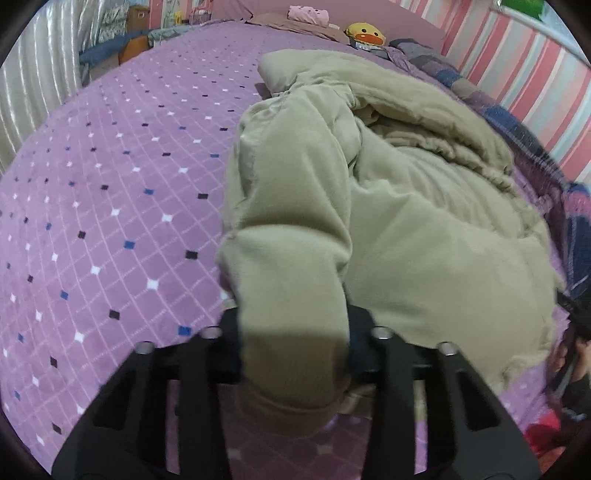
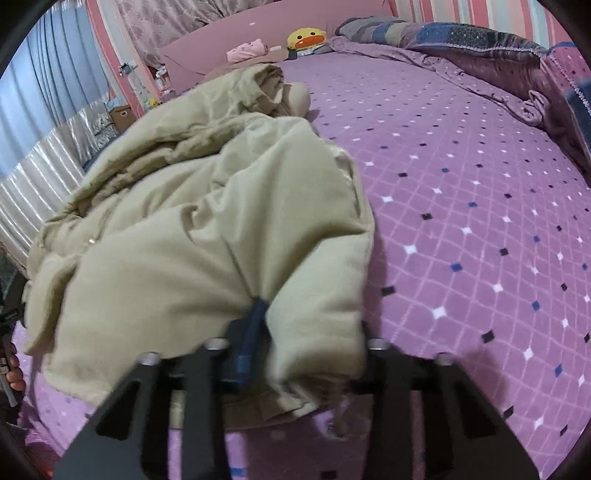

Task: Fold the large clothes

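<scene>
Pinching the coat (image 1: 424, 229) at its near hem, left tongs (image 1: 293, 354) and right tongs (image 2: 299, 354) face its length running straight ahead up the bed (image 1: 110, 206).

One beige padded coat (image 1: 424, 229), one purple diamond-patterned bed (image 1: 110, 206), one yellow duck plush (image 1: 365, 35), one pink folded garment (image 1: 308, 14), one patchwork quilt (image 2: 461, 40), two black tongs (image 1: 295, 354) (image 2: 295, 354)

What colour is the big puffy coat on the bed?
The coat is plain beige; the right wrist view shows it best.
</scene>
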Demonstrator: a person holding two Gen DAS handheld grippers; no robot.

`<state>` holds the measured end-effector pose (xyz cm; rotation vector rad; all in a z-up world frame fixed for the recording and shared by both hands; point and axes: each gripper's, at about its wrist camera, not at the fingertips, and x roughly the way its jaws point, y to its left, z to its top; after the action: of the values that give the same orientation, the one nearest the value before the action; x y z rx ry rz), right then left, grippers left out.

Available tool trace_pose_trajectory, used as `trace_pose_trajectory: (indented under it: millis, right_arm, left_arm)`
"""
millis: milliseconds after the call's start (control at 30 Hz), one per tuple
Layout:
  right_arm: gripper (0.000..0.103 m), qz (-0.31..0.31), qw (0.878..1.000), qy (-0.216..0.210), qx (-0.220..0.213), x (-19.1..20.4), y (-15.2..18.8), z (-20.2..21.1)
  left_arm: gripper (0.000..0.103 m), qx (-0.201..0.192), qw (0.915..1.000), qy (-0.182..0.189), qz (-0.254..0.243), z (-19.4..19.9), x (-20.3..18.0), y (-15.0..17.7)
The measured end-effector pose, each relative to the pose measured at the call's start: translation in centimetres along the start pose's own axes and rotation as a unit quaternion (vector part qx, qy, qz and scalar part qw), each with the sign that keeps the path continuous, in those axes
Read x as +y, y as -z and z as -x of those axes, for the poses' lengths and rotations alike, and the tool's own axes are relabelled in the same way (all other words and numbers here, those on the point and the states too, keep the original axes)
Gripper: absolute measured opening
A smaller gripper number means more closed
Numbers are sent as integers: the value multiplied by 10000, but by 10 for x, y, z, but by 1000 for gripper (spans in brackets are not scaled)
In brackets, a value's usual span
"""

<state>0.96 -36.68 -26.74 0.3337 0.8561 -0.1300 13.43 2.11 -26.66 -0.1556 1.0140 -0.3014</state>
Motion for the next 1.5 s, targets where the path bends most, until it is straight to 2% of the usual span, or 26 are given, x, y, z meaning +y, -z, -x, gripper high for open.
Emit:
trace_pose_trajectory:
  millis: [133, 267, 400, 467, 567, 600, 667, 700, 733, 767, 933, 1033, 1067, 1100, 1133, 1167, 1200, 1233, 1267, 1333, 1400, 1500]
  right_arm:
    - [18, -202, 9994, -274, -38, -1, -5, 18]
    - [16, -124, 9991, -403, -90, 8, -4, 35]
    - [14, -56, 9984, -519, -195, 13, -4, 56]
    - [15, 66, 9990, -402, -166, 13, -3, 59]
    - [17, 372, 9993, -62, 21, 11, -2, 44]
    - [19, 429, 9991, -35, 50, 9, -3, 40]
    - [32, 498, 9987, 60, 93, 7, -3, 33]
    - [36, 519, 9986, 97, 84, 6, -3, 31]
    - [54, 529, 9985, 147, 61, 5, -2, 29]
    - [67, 525, 9984, 177, 54, 5, -1, 29]
    - [75, 207, 9997, -30, 131, -13, 12, 24]
    - [76, -77, 9993, -217, 283, -21, 19, 14]
    - [76, -113, 9991, -245, 311, -20, 21, 12]
    - [76, -93, 9990, -262, 346, -16, 22, 8]
    - [66, 17, 9989, -279, 387, -10, 20, 6]
    - [48, 77, 9984, -353, 428, -6, 19, 5]
    - [43, 121, 9977, -440, 491, -1, 16, 5]
    - [32, 166, 9978, -436, 478, 3, 14, 7]
    - [26, 228, 9977, -436, 473, 7, 10, 10]
    - [21, 220, 9976, -496, 426, 9, 3, 17]
    - [20, 190, 9977, -581, 288, 12, -8, 27]
    - [19, 186, 9971, -734, 48, 21, -30, 39]
  left_arm:
    - [19, -17, 10000, 86, 40, 17, -2, 4]
    - [16, -50, 9993, 302, 216, 37, 2, 13]
    - [14, -126, 9990, 353, 248, 54, 4, 23]
    - [15, -116, 9992, 339, 198, 57, 4, 26]
    - [19, -38, 9999, -47, -90, 46, 0, 22]
    - [24, -37, 9994, -238, -234, 41, -3, 20]
    - [48, -74, 9975, -576, -409, 35, -8, 16]
    - [70, -93, 9965, -721, -418, 31, -7, 15]
    - [81, -78, 9964, -759, -367, 28, -5, 14]
    - [82, -56, 9968, -739, -287, 25, -2, 13]
    - [84, 3, 9993, -387, 18, 19, 9, 21]
    - [84, 56, 9998, -117, 125, 16, 12, 28]
    - [83, 93, 9998, -61, 142, 14, 11, 30]
    - [79, 178, 9998, 4, 100, 9, 8, 29]
    - [56, 270, 9996, 127, -4, 6, 3, 27]
    - [48, 356, 9990, 249, -100, 4, -1, 27]
    - [40, 397, 9986, 240, -270, 6, -8, 24]
    - [32, 415, 9982, 236, -363, 7, -10, 22]
    - [30, 473, 9975, 240, -466, 10, -13, 18]
    - [23, 523, 9970, 351, -446, 16, -12, 9]
    - [20, 454, 9969, 486, -416, 26, -10, -2]
    - [19, 242, 9952, 904, -294, 43, -11, -26]
